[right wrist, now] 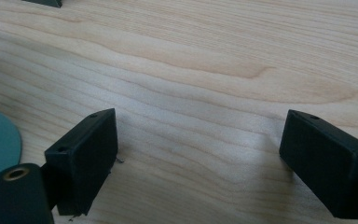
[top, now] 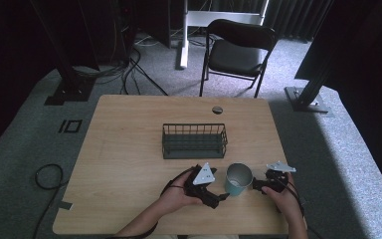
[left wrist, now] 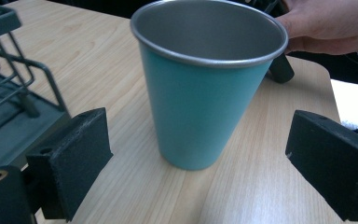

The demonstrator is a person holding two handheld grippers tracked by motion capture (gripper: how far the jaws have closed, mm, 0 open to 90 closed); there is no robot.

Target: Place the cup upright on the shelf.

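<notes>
Left gripper (left wrist: pixel 200 158) lines up on the teal cup (left wrist: pixel 205 88), jaws spread wide either side, cup upright on the surface. Right gripper (right wrist: pixel 198 158) waits released. Next, likely: close in and clench.

Looks like a lab or recording studio rather than a home. Grey carpet (top: pixel 25 144) underfoot, with black cables (top: pixel 129 69) trailing loose across it beyond the bench's far left corner. Dark curtains (top: pixel 298 17) closing off the back. Black metal stands on flat foot plates (top: pixel 306 97) off both far corners of the pale wooden bench (top: pixel 124 149), as for mounted equipment. A lone black folding chair (top: pixel 238 50) past the far edge, beside a white desk leg (top: pixel 184 45). A taped square marker (top: pixel 70 126) on the floor left of the bench.
</notes>
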